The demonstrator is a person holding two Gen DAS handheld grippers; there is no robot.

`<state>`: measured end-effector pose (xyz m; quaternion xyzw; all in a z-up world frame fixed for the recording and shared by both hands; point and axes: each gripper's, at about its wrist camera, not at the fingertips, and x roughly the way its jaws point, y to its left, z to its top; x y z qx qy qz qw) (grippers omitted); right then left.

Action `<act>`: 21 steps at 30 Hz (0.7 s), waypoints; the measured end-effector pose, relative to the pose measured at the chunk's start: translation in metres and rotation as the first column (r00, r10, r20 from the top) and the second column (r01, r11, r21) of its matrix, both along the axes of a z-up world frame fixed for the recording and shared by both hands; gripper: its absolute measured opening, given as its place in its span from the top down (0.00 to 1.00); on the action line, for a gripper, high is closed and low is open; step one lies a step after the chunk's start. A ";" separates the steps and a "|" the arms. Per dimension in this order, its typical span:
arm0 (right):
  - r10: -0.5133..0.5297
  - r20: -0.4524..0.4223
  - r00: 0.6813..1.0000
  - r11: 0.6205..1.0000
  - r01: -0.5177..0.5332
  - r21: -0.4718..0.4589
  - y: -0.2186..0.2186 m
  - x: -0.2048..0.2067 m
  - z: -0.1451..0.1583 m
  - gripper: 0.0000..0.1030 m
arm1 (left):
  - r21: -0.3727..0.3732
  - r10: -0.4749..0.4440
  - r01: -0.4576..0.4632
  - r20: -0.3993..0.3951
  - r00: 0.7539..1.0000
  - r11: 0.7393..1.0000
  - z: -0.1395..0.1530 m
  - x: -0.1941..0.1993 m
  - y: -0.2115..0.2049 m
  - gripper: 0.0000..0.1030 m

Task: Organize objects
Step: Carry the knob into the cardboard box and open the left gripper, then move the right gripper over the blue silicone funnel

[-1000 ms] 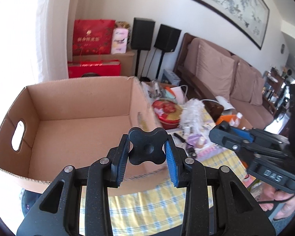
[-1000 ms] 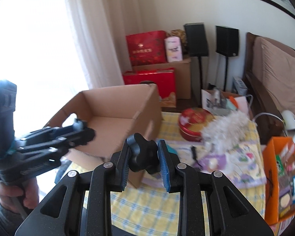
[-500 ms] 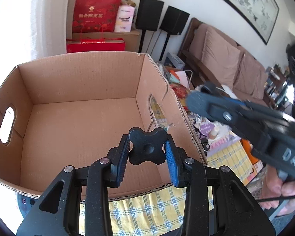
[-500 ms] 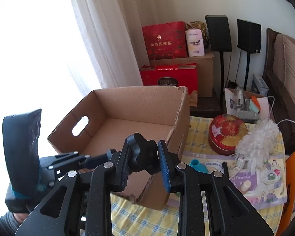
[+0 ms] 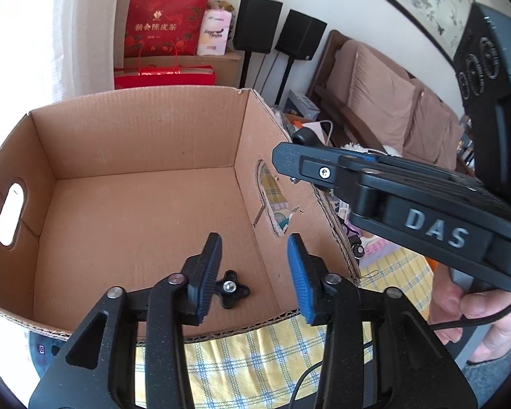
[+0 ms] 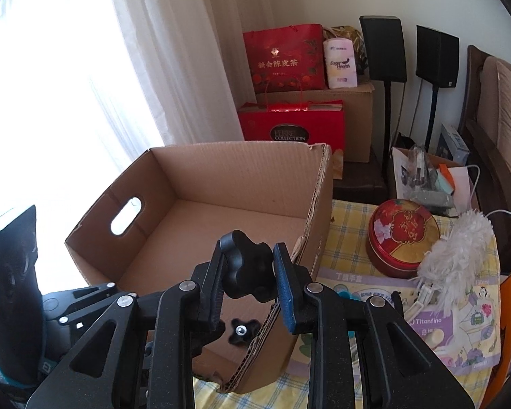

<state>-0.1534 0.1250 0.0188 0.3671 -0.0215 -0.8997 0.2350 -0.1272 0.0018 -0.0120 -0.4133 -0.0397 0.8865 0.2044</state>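
cardboard box [image 5: 136, 184] with two cut-out handles sits open on the surface [image 5: 242, 364], which wears a yellow checked cloth. two black star knobs: one knob in the box [image 5: 231, 289] lies loose on its floor near the front wall, partly hidden behind a finger; the second knob [image 6: 248, 269] is clamped in the right tongs [image 6: 250, 293] above the box's front corner. left tongs [image 5: 252, 276] hang over the box, jaws opening with nothing between them. right hand [image 5: 477, 320] is cut off at the frame edge.
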 end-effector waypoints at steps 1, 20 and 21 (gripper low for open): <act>0.000 0.000 1.000 1.000 0.000 0.003 -0.001 -0.001 -0.001 0.74 | -0.001 0.006 -0.006 -0.007 1.000 1.000 0.001 0.001 -0.001 0.54; -0.043 -0.046 0.998 0.999 0.043 0.007 0.014 0.015 0.011 0.38 | 0.061 0.161 -0.155 -0.098 0.982 0.986 0.026 0.005 -0.049 0.01; -0.051 -0.053 0.997 0.999 0.051 0.006 0.017 0.018 0.013 0.36 | 0.057 0.165 -0.160 -0.108 0.980 0.985 0.028 0.006 -0.049 0.01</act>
